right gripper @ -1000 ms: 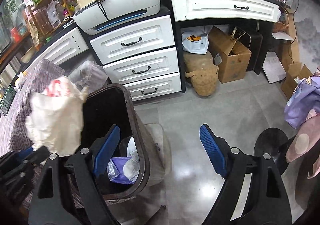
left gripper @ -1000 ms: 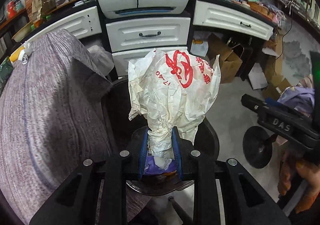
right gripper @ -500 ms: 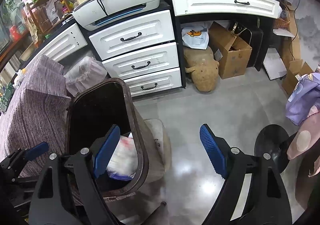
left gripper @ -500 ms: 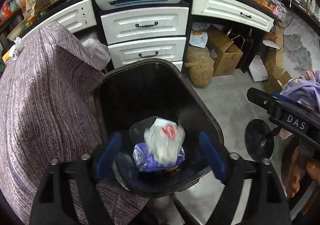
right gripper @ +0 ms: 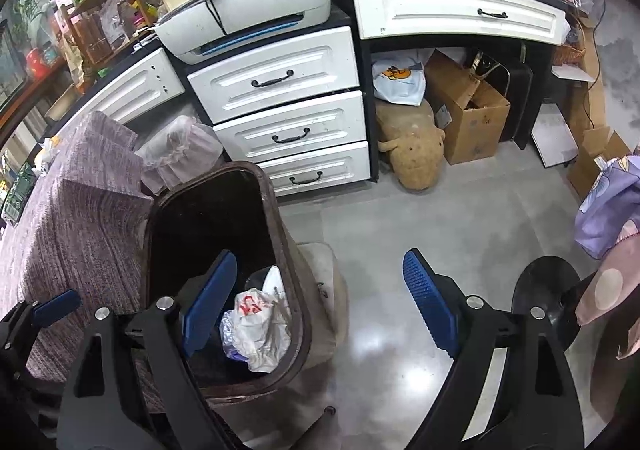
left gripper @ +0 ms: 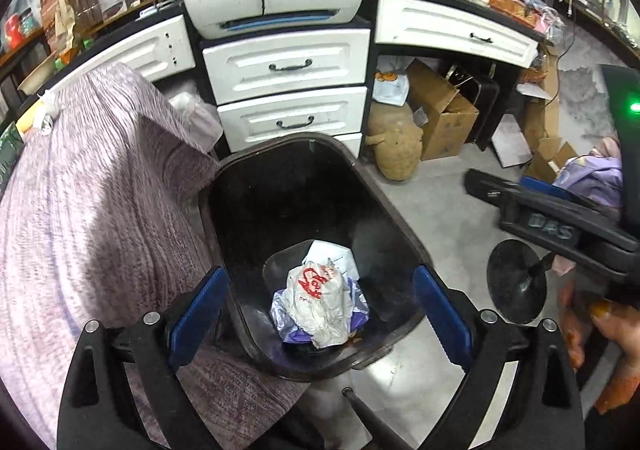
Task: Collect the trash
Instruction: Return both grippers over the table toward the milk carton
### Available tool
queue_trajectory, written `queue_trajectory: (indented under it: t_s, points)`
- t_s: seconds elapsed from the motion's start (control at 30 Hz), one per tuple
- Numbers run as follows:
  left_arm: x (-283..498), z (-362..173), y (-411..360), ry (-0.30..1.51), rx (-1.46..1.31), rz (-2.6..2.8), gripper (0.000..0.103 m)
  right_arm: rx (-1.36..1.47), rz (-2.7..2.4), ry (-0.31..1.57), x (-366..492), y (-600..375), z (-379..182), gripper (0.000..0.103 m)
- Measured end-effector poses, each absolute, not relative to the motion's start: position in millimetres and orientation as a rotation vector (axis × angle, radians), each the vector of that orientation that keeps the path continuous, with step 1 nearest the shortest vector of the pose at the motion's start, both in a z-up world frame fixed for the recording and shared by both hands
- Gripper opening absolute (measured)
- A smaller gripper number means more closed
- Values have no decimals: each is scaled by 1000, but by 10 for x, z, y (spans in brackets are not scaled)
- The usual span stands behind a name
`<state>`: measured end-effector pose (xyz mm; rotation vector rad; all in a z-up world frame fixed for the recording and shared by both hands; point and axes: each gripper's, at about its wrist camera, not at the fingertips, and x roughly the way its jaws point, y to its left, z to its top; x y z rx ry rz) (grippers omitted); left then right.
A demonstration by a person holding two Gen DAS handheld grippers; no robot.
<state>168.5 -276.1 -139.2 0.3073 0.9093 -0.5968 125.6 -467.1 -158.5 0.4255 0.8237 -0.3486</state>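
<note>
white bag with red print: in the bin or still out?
In. The white bag lies at the bottom of the bin, clear of the open left gripper.

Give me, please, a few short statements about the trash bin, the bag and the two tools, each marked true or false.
1. The white bag with red print lies inside the dark trash bin. True.
2. The left tool is clamped on the bag. False: its jaws have just been opening and stand wide, nothing between them.
3. The right tool is open and holds nothing. True.
4. The bin stands on the grey woven cloth. False: it stands beside the cloth.
5. All the white drawers are shut. True.
</note>
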Motion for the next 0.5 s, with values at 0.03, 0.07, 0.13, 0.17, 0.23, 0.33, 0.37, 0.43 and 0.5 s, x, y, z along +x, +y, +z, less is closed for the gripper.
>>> queue_trajectory:
  t_s: [0.03, 0.07, 0.13, 0.17, 0.23, 0.33, 0.37, 0.43, 0.5]
  points:
    - [1654, -1326, -2728, 905, 300, -603, 94, 420, -342, 820, 1270, -4644, -1561, 88]
    - [1636, -1289, -2707, 900, 295, -606, 94, 417, -337, 816, 1280, -4625, -1540, 88]
    - [1600, -1172, -2637, 881, 283, -609, 96, 411, -315, 809, 1315, -4558, -1483, 89]
    - [1592, -1123, -2603, 871, 277, -609, 96, 409, -304, 806, 1338, -4528, -1459, 89]
    - [1574, -988, -2506, 856, 260, -607, 97, 401, -271, 798, 1398, -4411, -1383, 90]
    - [1565, -801, -2362, 834, 232, -607, 97, 365, -214, 784, 1493, -4188, -1265, 90]
    - [1565, -737, -2306, 824, 224, -605, 97, 357, -201, 781, 1520, -4125, -1234, 90]
    - [1574, -635, -2201, 808, 215, -599, 97, 337, -151, 774, 1597, -3948, -1151, 90]
    - [1601, -555, -2068, 797, 197, -584, 97, 313, -104, 766, 1669, -3761, -1070, 90]
